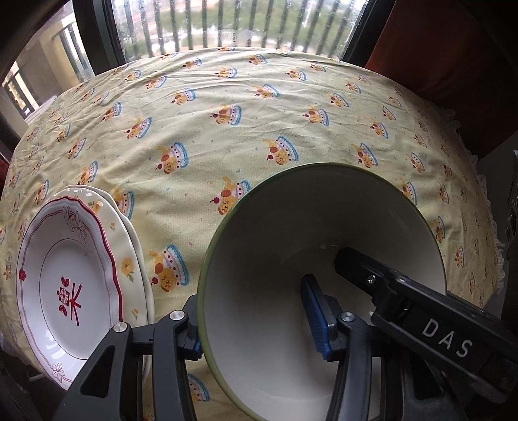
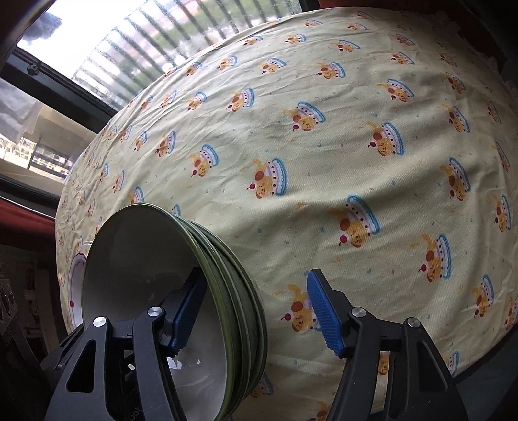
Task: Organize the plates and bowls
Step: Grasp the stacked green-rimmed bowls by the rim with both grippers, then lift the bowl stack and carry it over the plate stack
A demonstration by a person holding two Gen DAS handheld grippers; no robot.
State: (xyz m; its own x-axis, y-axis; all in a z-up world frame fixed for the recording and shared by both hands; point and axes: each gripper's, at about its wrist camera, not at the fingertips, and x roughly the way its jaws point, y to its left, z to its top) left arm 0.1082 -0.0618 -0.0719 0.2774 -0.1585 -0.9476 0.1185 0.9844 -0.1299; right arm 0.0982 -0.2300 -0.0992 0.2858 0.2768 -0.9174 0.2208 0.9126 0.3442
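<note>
so, left to right
plates (image 1: 69, 288): near left of the table, a red-trimmed white plate stacked on a cream flowered plate (image 1: 128, 256), just left of the bowls
left gripper (image 1: 255, 320): jaws apart, straddling the near left rim of the top bowl, one blue pad (image 1: 315, 315) inside it, the other pad outside the wall; whether either pad touches the wall cannot be told
bowls (image 2: 162, 291): a nested stack of green-rimmed white bowls in the near middle of the table, standing on the cloth
right gripper (image 2: 255, 314): jaws wide apart across the right rim of the stack, left pad (image 2: 187, 315) inside the top bowl, right pad (image 2: 323, 315) clear of it, over the cloth
tablecloth (image 2: 323, 155): pale yellow with a cartoon cake print, covering the table
window (image 1: 226, 26): barred, past the far edge
</note>
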